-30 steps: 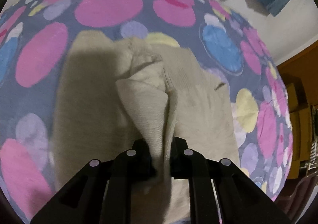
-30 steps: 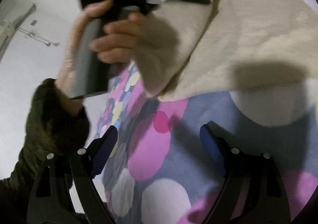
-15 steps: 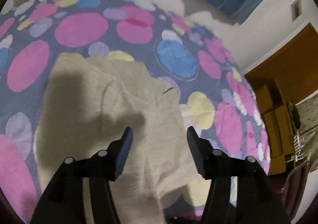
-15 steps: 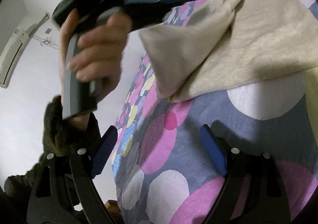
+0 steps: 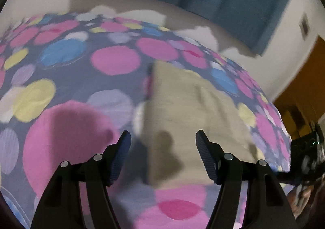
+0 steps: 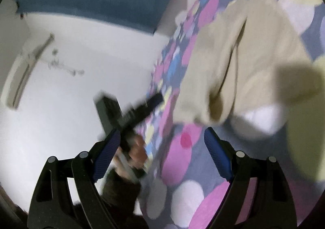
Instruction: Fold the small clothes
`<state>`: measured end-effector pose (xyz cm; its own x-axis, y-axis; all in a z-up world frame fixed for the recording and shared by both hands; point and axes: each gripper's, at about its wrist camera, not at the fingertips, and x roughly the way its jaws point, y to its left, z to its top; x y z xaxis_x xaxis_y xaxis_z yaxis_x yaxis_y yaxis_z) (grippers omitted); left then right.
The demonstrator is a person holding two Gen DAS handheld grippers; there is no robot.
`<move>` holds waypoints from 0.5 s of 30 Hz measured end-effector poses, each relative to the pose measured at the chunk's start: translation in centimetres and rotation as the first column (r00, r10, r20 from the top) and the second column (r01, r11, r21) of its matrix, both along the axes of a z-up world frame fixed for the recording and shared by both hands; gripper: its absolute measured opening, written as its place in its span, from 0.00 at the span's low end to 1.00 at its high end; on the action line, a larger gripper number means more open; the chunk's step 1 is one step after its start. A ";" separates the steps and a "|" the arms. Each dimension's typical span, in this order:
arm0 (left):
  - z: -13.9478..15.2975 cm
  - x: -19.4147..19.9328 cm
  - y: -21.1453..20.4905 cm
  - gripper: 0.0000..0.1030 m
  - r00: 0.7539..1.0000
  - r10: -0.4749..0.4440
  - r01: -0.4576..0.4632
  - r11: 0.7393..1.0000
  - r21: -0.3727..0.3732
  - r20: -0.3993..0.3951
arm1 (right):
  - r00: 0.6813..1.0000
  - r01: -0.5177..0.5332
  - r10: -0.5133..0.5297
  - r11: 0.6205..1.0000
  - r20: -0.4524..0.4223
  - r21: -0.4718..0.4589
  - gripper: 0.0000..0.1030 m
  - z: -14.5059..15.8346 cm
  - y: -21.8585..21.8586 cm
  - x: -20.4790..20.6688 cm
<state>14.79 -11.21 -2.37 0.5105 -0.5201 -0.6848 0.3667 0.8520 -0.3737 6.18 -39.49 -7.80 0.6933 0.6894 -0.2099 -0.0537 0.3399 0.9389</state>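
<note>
The beige garment (image 5: 189,119) is seen lying on the dotted bedspread (image 5: 113,60), toward one o'clock of the left gripper (image 5: 163,143), whose empty jaws are opening. The right gripper (image 6: 162,139) is held wide, empty. A fresh edge must be gripped for the next fold, it is judged.

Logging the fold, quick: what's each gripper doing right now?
Left gripper: fingers opening, nothing between them; the garment lies on the bedspread.
Right gripper: open, holding nothing.
</note>
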 end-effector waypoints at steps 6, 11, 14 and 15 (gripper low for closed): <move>-2.8 2.3 2.0 0.72 0.997 0.056 -0.062 0.985 -0.163 -0.044 | 0.989 0.082 -0.080 0.997 -0.128 0.010 0.82 -1.5 -3.8 5.8; -4.6 3.0 1.5 0.73 0.997 0.012 -0.021 0.994 -0.111 -0.078 | 0.974 0.055 -0.068 0.996 -0.214 -0.064 0.80 -3.1 -3.3 11.1; -4.9 3.1 1.8 0.75 0.995 0.007 -0.020 0.991 -0.135 -0.098 | 0.975 0.029 -0.050 0.995 -0.218 -0.098 0.76 -2.8 -2.8 13.3; -4.8 3.1 1.8 0.76 0.995 0.007 -0.020 0.991 -0.132 -0.097 | 0.974 0.022 -0.044 0.994 -0.221 -0.103 0.75 -2.8 -2.7 13.8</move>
<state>17.88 -9.46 -7.17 0.4529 -0.6033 -0.6565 0.3125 0.7970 -0.5168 19.94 -42.20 -10.62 0.6436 0.6347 -0.4277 0.1657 0.4300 0.8875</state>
